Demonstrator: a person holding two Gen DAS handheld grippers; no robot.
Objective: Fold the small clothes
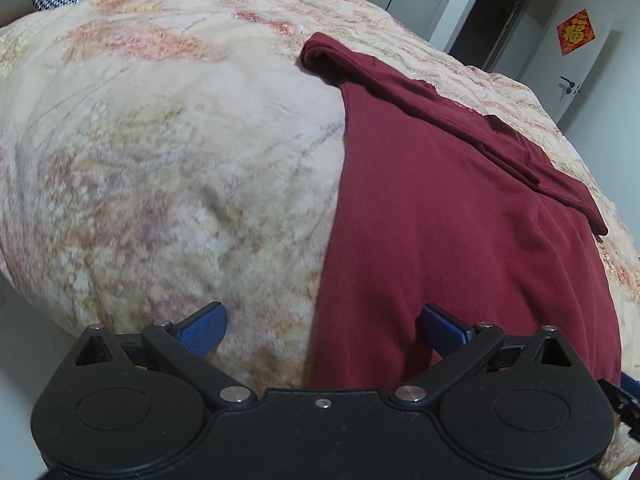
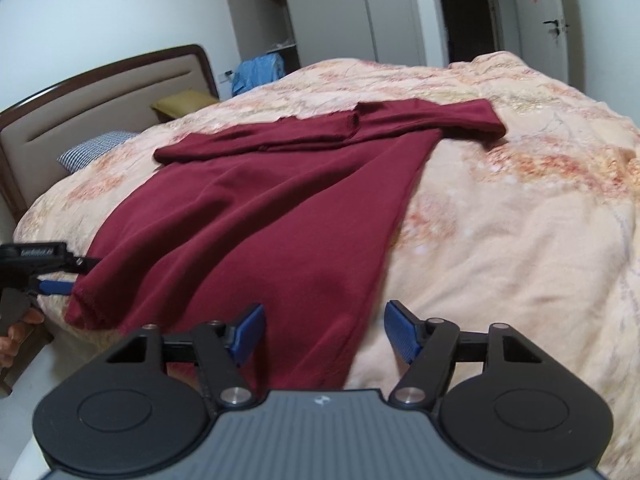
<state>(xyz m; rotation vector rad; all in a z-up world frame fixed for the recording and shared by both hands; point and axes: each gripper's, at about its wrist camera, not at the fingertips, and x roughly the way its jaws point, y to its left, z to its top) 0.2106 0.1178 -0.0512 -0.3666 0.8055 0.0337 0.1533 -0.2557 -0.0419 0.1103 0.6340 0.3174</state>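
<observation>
Dark red long-sleeved garment (image 2: 256, 216) spread flat on the floral quilt (image 2: 500, 240), sleeves folded across its far end. Left gripper (image 1: 323, 326) spread wide over the hem's left corner, pinching nothing. Right gripper (image 2: 325, 330) likewise parted at the hem's right corner, pads clear of the cloth.

A home bedroom: a wide bed under a floral quilt (image 2: 500, 220) fills the view, with a padded headboard (image 2: 92, 104) in a dark wood frame at the far left, a checked pillow (image 2: 96, 150) and a mustard cushion (image 2: 180, 105) by it. Beyond stand pale wardrobes (image 2: 332, 12), one door open, and a white door (image 1: 576, 64) bearing a red paper charm (image 1: 576, 32)
</observation>
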